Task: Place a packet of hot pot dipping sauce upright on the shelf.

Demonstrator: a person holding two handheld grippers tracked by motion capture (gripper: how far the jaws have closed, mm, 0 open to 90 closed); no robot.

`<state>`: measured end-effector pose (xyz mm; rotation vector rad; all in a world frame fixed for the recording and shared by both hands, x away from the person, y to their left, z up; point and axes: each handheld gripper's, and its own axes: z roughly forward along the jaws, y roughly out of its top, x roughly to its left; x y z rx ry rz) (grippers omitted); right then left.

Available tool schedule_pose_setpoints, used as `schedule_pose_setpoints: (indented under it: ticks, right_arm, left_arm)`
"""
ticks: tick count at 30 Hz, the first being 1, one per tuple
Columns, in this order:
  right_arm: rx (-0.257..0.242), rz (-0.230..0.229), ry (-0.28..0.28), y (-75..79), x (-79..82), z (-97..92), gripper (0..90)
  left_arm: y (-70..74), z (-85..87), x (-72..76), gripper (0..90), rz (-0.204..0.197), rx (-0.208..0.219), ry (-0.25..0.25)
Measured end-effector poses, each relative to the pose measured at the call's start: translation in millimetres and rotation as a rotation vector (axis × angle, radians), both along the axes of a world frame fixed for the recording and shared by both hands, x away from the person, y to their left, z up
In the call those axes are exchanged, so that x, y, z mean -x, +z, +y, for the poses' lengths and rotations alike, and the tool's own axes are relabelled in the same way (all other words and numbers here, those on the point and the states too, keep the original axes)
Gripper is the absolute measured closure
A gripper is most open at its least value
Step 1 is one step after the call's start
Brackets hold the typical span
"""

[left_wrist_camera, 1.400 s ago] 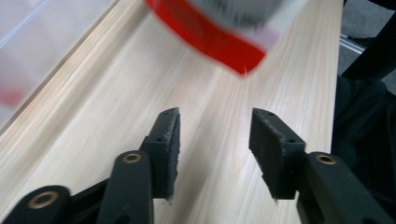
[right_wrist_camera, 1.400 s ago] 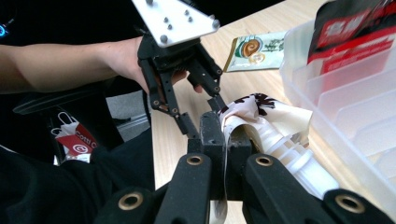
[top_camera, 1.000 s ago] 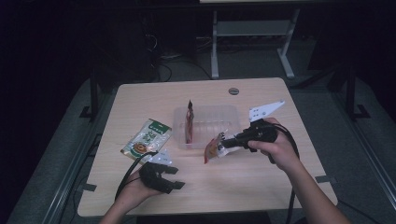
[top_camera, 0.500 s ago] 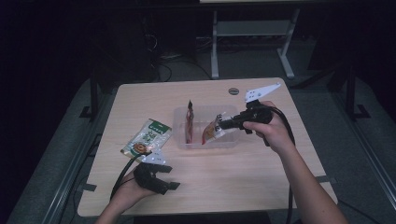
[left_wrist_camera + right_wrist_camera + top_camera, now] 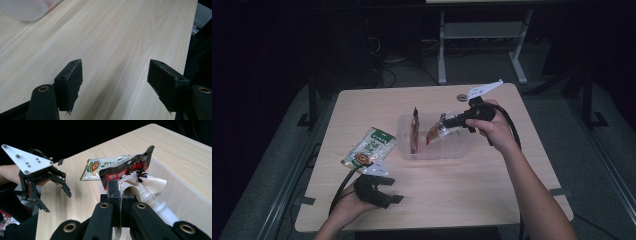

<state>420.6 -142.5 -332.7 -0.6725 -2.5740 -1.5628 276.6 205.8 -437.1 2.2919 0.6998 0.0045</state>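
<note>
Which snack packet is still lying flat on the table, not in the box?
The green-topped packet, flat on the table left of the clear box. The dark red packet stands in the box; the right gripper holds the third.

printing on the snack packets (image 5: 125, 171), none of it legible

Snack packet over the box
A white packet (image 5: 434, 134) with orange print hangs pinched, tilted above the clear plastic box (image 5: 452, 150), beside an upright dark packet (image 5: 414, 131).
</note>
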Motion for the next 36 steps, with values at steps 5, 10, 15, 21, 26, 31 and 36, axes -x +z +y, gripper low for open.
schedule_pose_setpoints:
  ticks: [5,10,15,21,26,31,36]
  right_arm:
    - [0.016,0.001,0.016,-1.1,-6.0,6.1,89.8]
    - [0.034,0.006,0.023,-4.6,-7.9,7.0,89.7]
    - [0.07,0.017,0.008,-6.8,-7.7,-1.9,89.8]
    - [0.096,0.02,0.007,-8.7,-9.1,-6.0,89.8]
    - [0.105,0.028,0.008,-13.0,-12.4,1.1,89.8]
    - [0.096,0.026,-0.001,-17.2,-18.1,6.7,89.7]
    - [0.086,0.04,0.003,-20.7,-21.2,12.7,89.7]
  left_arm:
    - [0.2,2.1,0.1,27.8,0.003,-0.003,0.004]
    - [0.3,2.7,0.1,27.9,0.001,0.003,0.006]
    - [-0.4,2.9,-0.6,27.9,0.002,0.006,0.006]
    - [-0.7,1.6,-0.8,27.9,0.004,0.006,0.009]
    - [-0.4,1.8,-0.6,27.9,0.006,-0.001,0.008]
    - [-1.5,2.8,-1.0,27.9,0.01,0.001,0.006]
    - [-2.1,2.1,-1.3,27.9,0.011,0.0,0.006]
